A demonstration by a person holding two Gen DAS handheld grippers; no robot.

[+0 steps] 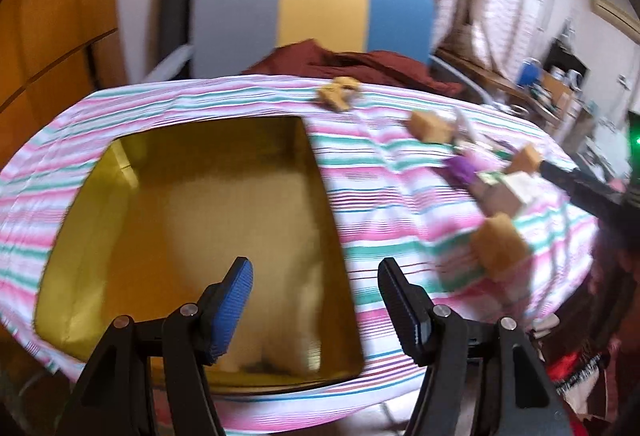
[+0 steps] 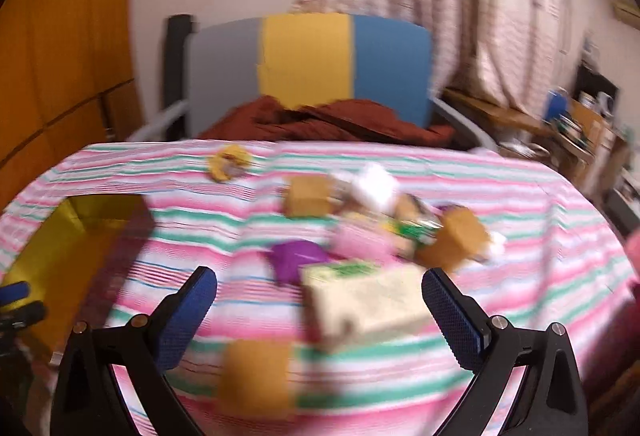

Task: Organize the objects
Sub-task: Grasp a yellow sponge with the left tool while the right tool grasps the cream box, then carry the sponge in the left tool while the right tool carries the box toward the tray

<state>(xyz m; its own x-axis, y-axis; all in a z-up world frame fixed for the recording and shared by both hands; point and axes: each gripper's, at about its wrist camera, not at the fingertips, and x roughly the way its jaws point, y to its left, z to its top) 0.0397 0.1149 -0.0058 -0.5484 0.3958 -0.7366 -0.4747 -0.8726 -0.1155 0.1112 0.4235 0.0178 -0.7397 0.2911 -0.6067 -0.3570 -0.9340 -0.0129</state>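
Objects for sorting are lying scattered over the right half of a table covered in a striped cloth [image 2: 500,195]: tan blocks [image 2: 460,238], a purple piece [image 2: 296,260], a pink one [image 2: 360,240], a white lump [image 2: 374,185] and a pale box with a green label [image 2: 368,296], most of them touching or overlapping in one loose heap, with a small yellow-brown toy [image 2: 228,161] sitting apart near the far edge. A gold tray [image 1: 120,195] is sitting empty at the table's left end, reaching almost to its near edge. The left gripper [image 1: 316,300] is hovering over the tray's near right corner with its tongs standing fairly wide and nothing between them; the right gripper [image 2: 320,316] is hanging above the heap near the table's near edge, tongs spread wide and empty, the pale box lying in line between them. Both views are smearing heavily, so the hands are likely travelling fast, and that looks like the main hazard: tongs coming in at speed could be knocking blocks across the cloth or off the near edge, where one tan block [image 2: 256,376] is already sitting close. Because the pieces are crowding one another, a grip on the box may also be dragging the purple piece along or pinching two things together. The cloth is wrinkling near the heap and could be snagging a low finger, pulling everything askew. The tray, so near the edge, might be getting nudged by the left hand.
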